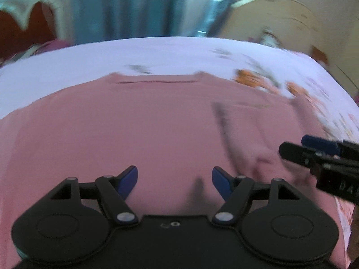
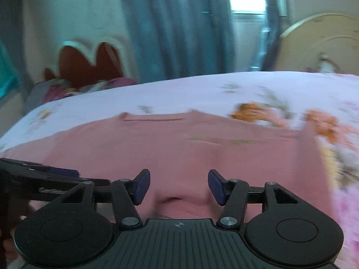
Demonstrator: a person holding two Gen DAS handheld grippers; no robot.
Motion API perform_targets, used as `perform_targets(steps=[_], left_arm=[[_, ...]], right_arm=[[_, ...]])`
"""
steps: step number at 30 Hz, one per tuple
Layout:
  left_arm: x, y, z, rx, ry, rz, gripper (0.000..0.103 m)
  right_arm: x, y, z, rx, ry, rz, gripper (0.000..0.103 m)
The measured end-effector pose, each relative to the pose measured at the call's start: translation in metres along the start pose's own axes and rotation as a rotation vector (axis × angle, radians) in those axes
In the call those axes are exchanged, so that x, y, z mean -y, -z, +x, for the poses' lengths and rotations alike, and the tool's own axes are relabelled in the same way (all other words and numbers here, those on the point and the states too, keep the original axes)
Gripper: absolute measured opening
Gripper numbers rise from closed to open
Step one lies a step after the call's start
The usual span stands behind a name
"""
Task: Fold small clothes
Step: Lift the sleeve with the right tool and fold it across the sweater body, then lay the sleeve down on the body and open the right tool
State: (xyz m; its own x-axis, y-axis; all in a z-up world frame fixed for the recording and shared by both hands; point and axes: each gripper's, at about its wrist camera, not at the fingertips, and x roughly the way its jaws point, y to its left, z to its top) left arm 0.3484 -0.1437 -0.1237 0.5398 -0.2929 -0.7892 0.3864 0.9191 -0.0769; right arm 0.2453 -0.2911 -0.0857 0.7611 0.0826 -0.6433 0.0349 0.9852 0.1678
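A: One garment only in sight — pink top [image 1: 116, 134], spread flat on the floral bedsheet [image 1: 157, 53], neckline at the far side, hem twd the cameras. Progress?

B: Early, I'd say. Body lies open, no clean crease across the middle. On its right side, in the left wrist view, some cloth looks turned in over the body w/ a dark seam line running diag. — prob. a sleeve or side panel laid inward. Frames are blurry, so can't confirm it's a finished fold.

A: Tongs?

B: Left gripper [image 1: 175, 180]: jaws wide, nothing betw. them, hovering over the lower middle of the top. Right gripper [image 2: 178, 187]: jaws apart too, nothing clamped; a small pucker in the cloth sits just below the gap. Neither holds fabric.

A: Left to do?

B: Judging from this — the left side not turned in yet, then the lengthwise fold hem-to-neck. Most of the job remains. Other tong shows at each frame edge, so both hands are close together near the hem.
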Motion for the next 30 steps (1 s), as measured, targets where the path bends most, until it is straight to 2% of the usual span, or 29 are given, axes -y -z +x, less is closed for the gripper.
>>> perform_targets(steps=[2, 5, 10, 12, 15, 17, 19, 26, 30], left_arm=[[0.021, 0.002, 0.008, -0.005, 0.040, 0.048, 0.076], [0.048, 0.004, 0.020, -0.011, 0.070, 0.082, 0.076], [0.072, 0.002, 0.048, 0.009, 0.003, 0.121, 0.070], [0.072, 0.000, 0.051, 0.050, 0.032, 0.120, 0.063], [0.067, -0.003, 0.055, 0.081, 0.017, 0.107, 0.046], [0.061, -0.008, 0.054, 0.118, 0.044, 0.074, 0.014], [0.053, -0.015, 0.051, 0.140, 0.047, 0.026, 0.011], [0.022, -0.041, 0.008, 0.300, 0.079, -0.097, 0.010], [0.007, -0.050, -0.012, 0.359, 0.074, -0.112, 0.010]], right_arm=[[0.016, 0.007, -0.013, 0.003, 0.064, 0.008, 0.057], [0.037, 0.017, -0.026, -0.005, 0.139, 0.024, 0.057], [0.070, 0.034, -0.039, -0.035, 0.203, 0.083, 0.057], [0.078, 0.039, -0.043, -0.040, 0.220, 0.095, 0.057], [0.088, 0.046, -0.050, -0.045, 0.245, 0.110, 0.057], [0.092, 0.047, -0.044, -0.048, 0.263, 0.119, 0.057], [0.095, 0.046, -0.037, -0.051, 0.276, 0.121, 0.057], [0.098, 0.041, -0.020, -0.049, 0.262, 0.159, 0.056], [0.085, 0.032, -0.008, -0.030, 0.234, 0.130, 0.056]])
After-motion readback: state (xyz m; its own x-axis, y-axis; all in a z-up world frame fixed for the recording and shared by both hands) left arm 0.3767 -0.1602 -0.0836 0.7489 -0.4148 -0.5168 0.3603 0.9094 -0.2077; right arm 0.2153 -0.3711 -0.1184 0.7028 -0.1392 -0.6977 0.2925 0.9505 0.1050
